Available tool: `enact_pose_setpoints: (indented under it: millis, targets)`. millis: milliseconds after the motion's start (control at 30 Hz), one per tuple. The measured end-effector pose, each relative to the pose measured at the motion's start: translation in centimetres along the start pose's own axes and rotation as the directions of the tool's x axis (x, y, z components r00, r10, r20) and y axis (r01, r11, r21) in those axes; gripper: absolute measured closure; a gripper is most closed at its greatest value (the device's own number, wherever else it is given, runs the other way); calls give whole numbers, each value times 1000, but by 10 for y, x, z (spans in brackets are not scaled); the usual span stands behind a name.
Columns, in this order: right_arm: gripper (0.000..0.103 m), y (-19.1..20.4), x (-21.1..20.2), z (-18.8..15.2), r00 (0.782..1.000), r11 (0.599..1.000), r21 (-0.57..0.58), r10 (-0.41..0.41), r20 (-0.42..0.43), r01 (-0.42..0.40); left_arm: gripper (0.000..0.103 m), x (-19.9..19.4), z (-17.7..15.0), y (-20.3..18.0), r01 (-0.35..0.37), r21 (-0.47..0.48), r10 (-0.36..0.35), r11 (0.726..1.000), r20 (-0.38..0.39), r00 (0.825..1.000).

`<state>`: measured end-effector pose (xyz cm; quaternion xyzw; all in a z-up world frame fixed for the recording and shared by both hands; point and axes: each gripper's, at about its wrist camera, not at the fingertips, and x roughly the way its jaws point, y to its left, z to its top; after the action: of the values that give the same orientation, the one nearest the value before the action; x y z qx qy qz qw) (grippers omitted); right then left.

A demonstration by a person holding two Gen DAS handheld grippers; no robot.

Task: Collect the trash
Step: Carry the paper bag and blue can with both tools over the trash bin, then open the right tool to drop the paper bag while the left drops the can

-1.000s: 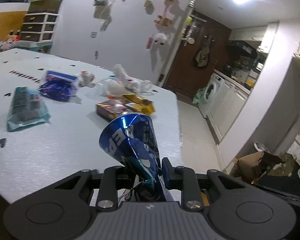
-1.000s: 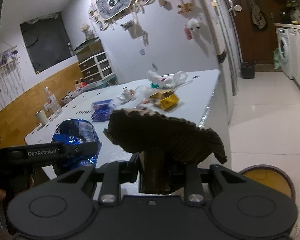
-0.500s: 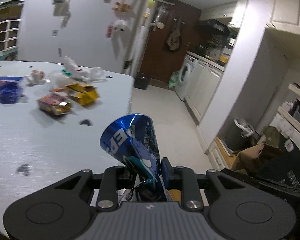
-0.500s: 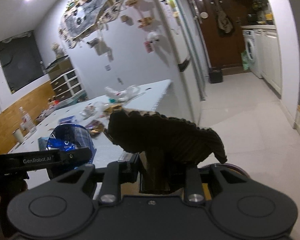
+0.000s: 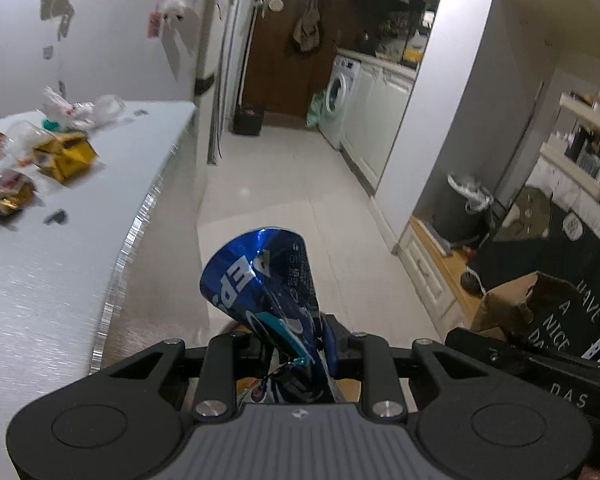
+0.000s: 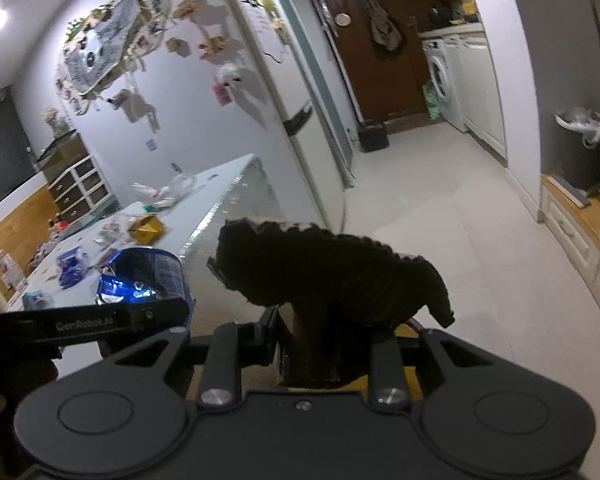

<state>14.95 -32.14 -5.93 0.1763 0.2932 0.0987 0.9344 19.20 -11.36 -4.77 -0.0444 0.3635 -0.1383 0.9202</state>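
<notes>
Gripping a crushed blue Pepsi can (image 5: 262, 280) at its flattened waist, left gripper (image 5: 296, 350) clamped nearly shut on thin metal: light, springy, slick, sharp at creases. Pinching a torn piece of brown corrugated cardboard (image 6: 328, 268) in the right gripper (image 6: 322, 354), jaws narrow on its lower tab: light, stiff along the flutes, likely to bend at the pinch. More wrappers, among them a yellow packet (image 5: 66, 154), lying on the white table (image 5: 40, 280) at left. Pale tiled floor (image 5: 284, 184) ahead, washing machine (image 5: 342, 102) beyond, lined bin (image 5: 466, 208) at right.
</notes>
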Motion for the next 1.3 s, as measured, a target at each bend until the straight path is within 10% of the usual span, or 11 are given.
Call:
enact_pose_setpoints:
  millis: [800,1300]
  targets:
    - [76,-70,161,-40,959,974,218,13,-284,52,76,191,-55,20,-59,-31,46,998,-315,948]
    - [71,-87,275,-64,850,931,289,-38,-526,221,76,255,-71,39,-92,-90,49,992,-401,915]
